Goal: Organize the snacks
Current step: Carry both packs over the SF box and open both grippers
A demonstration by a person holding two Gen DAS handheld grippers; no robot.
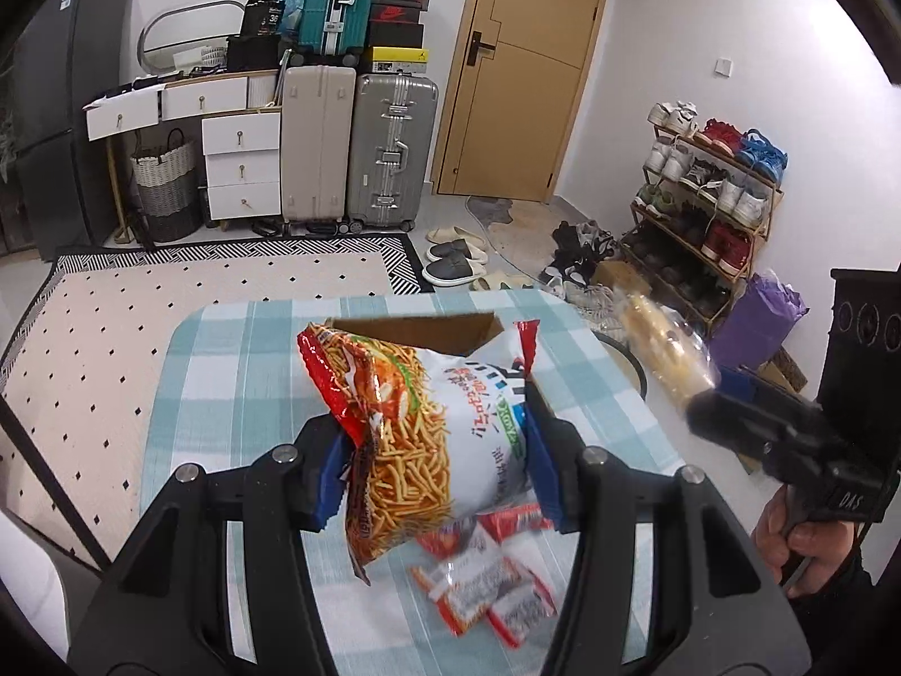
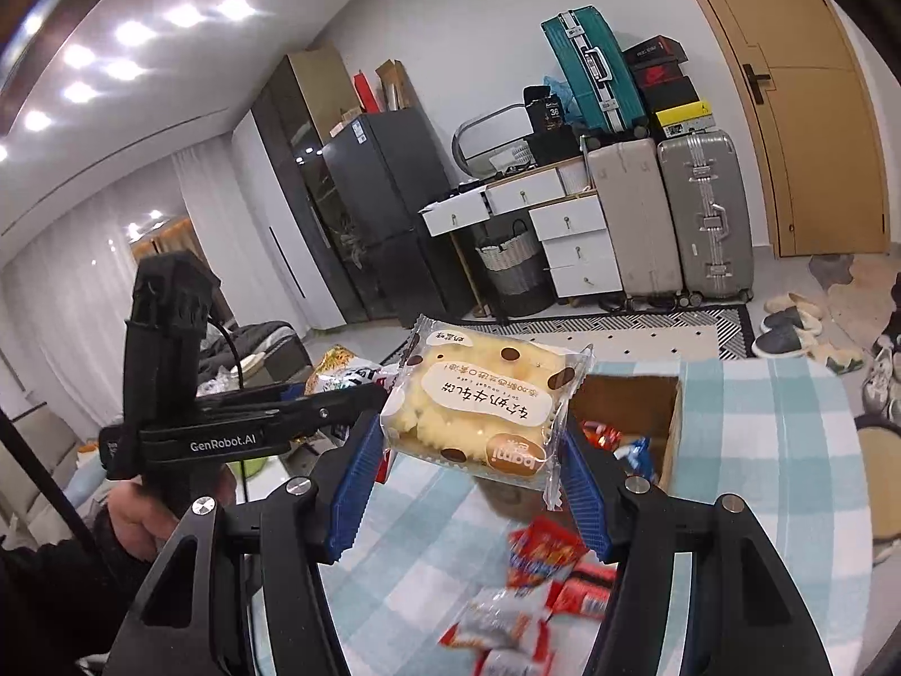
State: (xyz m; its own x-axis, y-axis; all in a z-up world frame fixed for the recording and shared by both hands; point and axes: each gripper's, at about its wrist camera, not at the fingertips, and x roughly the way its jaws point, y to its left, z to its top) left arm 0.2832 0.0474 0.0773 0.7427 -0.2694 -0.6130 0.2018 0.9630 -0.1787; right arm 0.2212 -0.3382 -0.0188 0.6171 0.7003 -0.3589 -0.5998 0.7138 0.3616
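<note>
My left gripper (image 1: 436,467) is shut on a red-and-white bag of crispy noodle snack (image 1: 428,428), held above the table in front of an open cardboard box (image 1: 450,332). My right gripper (image 2: 470,479) is shut on a clear packet of yellow soft cake (image 2: 478,411), held above the table left of the box (image 2: 636,394), which holds several small packets. The right gripper also shows blurred at the right of the left wrist view (image 1: 749,411) with the cake (image 1: 664,349). Several small red-and-white packets (image 1: 490,574) lie on the cloth below; they also show in the right wrist view (image 2: 540,591).
The table has a blue-and-white checked cloth (image 1: 236,372). A dotted rug (image 1: 112,327) lies beyond it. Suitcases (image 1: 360,152), white drawers (image 1: 242,163), a door (image 1: 523,67) and a shoe rack (image 1: 709,197) stand along the walls. The left gripper's handle (image 2: 225,434) is at left in the right wrist view.
</note>
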